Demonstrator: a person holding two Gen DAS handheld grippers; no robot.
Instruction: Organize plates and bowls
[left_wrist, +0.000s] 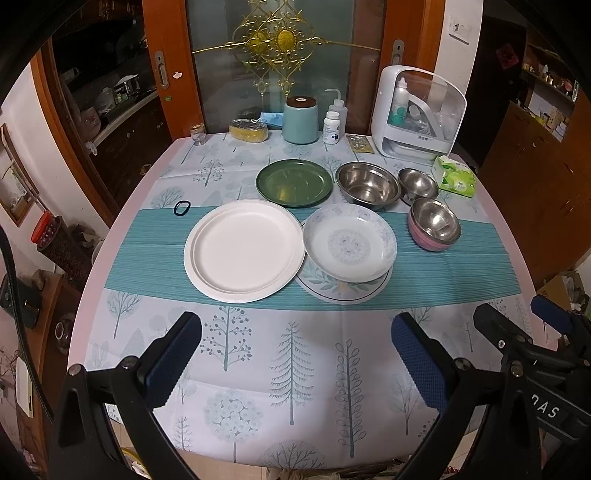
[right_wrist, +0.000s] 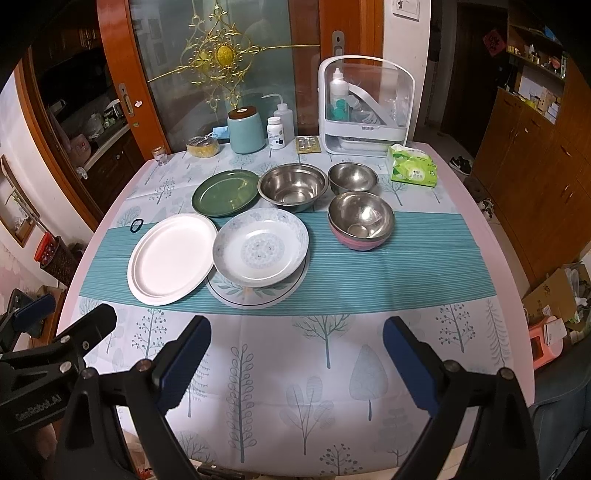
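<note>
Plates and bowls lie spread over the tree-patterned tablecloth (left_wrist: 295, 350), none yet lifted. Both the left gripper (left_wrist: 295, 365) and the right gripper (right_wrist: 295, 365) hover low at the near table edge, jaws spread wide and empty.

The round white plate (left_wrist: 243, 249) sits left on the teal runner, touching the blue-flowered shallow bowl (left_wrist: 349, 246), which rests on a leaf-printed flat plate (left_wrist: 343, 290). Behind are a dark green round plate (left_wrist: 293, 181), a large steel bowl (left_wrist: 367, 184) and a small steel bowl (left_wrist: 418, 183); right, a steel bowl nested in a pink bowl (left_wrist: 435, 225).

The first move is probably lifting the flowered bowl off the plate below. Take its rim squarely between the pads and lift straight up, so the plate beneath and the touching white plate stay undisturbed.
</note>
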